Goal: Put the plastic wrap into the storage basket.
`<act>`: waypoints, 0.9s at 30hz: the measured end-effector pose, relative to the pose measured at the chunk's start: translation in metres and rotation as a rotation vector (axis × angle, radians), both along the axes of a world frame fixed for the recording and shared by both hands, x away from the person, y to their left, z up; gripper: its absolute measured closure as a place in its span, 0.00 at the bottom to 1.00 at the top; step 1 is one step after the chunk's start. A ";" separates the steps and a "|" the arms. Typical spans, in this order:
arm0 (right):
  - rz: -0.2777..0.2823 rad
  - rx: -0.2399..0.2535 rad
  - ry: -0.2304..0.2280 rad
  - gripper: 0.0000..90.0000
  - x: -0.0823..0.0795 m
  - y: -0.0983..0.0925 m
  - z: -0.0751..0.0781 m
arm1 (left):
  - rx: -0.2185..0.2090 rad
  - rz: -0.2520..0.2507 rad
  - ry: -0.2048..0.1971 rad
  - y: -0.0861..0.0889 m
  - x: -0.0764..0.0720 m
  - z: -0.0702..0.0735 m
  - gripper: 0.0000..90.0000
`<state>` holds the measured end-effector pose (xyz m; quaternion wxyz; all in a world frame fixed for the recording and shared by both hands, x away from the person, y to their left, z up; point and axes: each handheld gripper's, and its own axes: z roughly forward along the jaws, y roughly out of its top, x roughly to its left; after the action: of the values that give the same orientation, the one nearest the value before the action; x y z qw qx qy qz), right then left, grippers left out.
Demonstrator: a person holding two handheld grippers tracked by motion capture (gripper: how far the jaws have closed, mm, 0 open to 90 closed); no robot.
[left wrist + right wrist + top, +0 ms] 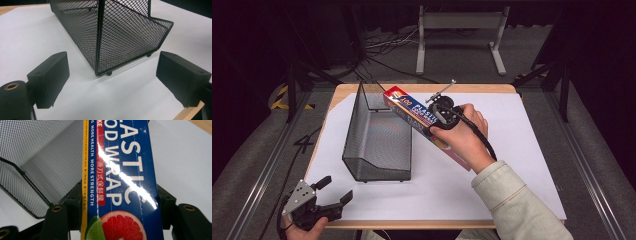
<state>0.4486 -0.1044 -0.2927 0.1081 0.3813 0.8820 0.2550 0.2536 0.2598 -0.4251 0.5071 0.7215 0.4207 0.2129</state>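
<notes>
We start at our right gripper (432, 120), whose 2 black jaws are clamped on the flanks of a long blue box of plastic food wrap (412, 115). In the right gripper view the box (122, 182) runs straight up between the jaws, its white lettering, a yellow edge stripe and a printed grapefruit and lime all facing the camera. In the high view our right hand (464, 137) carries the box tilted, its far end up over the right rim of the black mesh basket (377, 137) and its near end hidden under our hand, clear of the white mat (512, 150).

Our left gripper (324, 192) rests at the near left corner of the table (349, 90), held low in our left hand (304, 230). Its jaws stand wide apart with nothing between them. In the left gripper view the 2 pads (50, 77) frame the near corner of the basket (120, 35), which stands upright on the mat (30, 37) on small round feet, near the pads but apart from them.

The mat covers most of the wooden table, and the basket stands on its left half.
</notes>
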 end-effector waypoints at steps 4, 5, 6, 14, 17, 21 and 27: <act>-0.020 0.010 0.010 0.45 0.005 0.009 -0.001 | 0.000 -0.003 0.004 0.000 0.002 0.000 0.13; -0.025 0.011 0.007 0.45 0.005 0.011 -0.001 | 0.001 -0.006 0.005 -0.001 0.002 0.000 0.13; -0.031 0.011 0.007 0.45 0.006 0.013 -0.001 | 0.000 -0.008 0.004 -0.001 0.002 0.000 0.13; -0.052 0.012 0.006 0.45 0.011 0.027 -0.007 | -0.003 -0.023 0.000 -0.003 0.006 0.000 0.13; -0.059 0.008 0.010 0.45 0.011 0.034 -0.009 | -0.009 -0.026 -0.002 -0.003 0.008 0.000 0.13; -0.076 0.006 0.007 0.45 0.012 0.039 -0.012 | -0.009 -0.036 0.001 -0.005 0.011 0.000 0.13; -0.091 0.015 0.016 0.45 0.013 0.054 -0.017 | -0.009 -0.052 -0.003 -0.008 0.013 0.001 0.13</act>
<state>0.4612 -0.0506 -0.3102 0.1098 0.4240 0.8626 0.2533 0.2666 0.2521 -0.4241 0.5162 0.7297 0.4019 0.1989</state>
